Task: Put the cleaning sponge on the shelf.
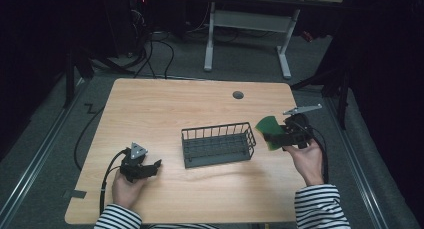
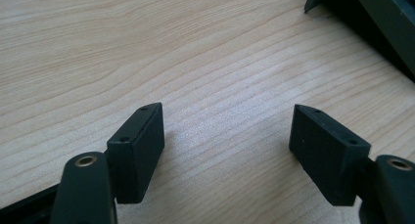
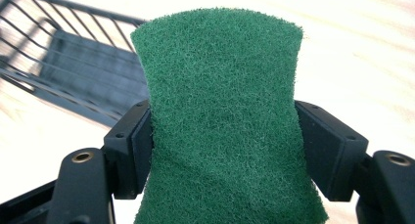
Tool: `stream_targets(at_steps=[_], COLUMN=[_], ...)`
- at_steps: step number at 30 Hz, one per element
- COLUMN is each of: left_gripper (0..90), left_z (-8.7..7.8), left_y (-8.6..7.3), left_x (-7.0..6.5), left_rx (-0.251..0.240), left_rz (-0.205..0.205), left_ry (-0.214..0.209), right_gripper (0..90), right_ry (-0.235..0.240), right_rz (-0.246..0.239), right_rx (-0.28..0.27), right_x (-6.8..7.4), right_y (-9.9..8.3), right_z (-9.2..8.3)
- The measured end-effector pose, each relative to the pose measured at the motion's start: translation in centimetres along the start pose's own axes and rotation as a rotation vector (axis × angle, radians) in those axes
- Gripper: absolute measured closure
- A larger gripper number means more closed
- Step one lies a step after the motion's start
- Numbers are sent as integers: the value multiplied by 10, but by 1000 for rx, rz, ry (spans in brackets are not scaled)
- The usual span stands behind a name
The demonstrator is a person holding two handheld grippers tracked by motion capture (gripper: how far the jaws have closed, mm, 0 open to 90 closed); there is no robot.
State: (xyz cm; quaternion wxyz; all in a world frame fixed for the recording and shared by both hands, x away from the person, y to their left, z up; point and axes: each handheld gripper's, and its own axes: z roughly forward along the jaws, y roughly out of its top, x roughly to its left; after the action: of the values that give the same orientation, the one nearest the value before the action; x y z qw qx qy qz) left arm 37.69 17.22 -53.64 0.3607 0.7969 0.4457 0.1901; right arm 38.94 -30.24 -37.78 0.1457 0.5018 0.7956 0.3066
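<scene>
Wooden table [image 1: 165, 104] carries a wire basket [image 1: 218, 144] near its middle. Right gripper [image 1: 278, 135] pinches a green scouring pad [image 1: 268, 131] between both jaws, raised just beside the basket's right end. Left gripper [image 1: 150, 167] rests left of the basket, jaws wide and empty.

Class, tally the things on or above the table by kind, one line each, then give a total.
Green scouring pad: 1, squeezed between the fingers of the right gripper
Dark wire basket: 1
Hand-held grippers: 2, the right one and the left gripper
Total: 4
</scene>
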Motion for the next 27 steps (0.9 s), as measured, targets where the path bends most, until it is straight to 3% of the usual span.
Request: stream_targets(at_steps=[8, 12, 14, 23, 27], left_gripper=[290, 286, 284, 283, 283], left_z=[0, 0, 0, 0, 0], left_y=[0, 0, 0, 0, 0], left_x=[0, 0, 0, 0, 0], left_rx=[2, 4, 2, 2, 2], left_rz=[2, 7, 6, 7, 7], left_ry=[-1, -2, -1, -1, -1], right_gripper=[288, 288, 288, 287, 287], right_ry=[20, 24, 18, 5, -3], right_rz=[-107, -117, -148, -176, -163], right_rx=[15, 21, 34, 72, 76], right_x=[36, 45, 54, 70, 73], right_y=[31, 38, 45, 54, 55], right_z=[17, 26, 36, 62, 69])
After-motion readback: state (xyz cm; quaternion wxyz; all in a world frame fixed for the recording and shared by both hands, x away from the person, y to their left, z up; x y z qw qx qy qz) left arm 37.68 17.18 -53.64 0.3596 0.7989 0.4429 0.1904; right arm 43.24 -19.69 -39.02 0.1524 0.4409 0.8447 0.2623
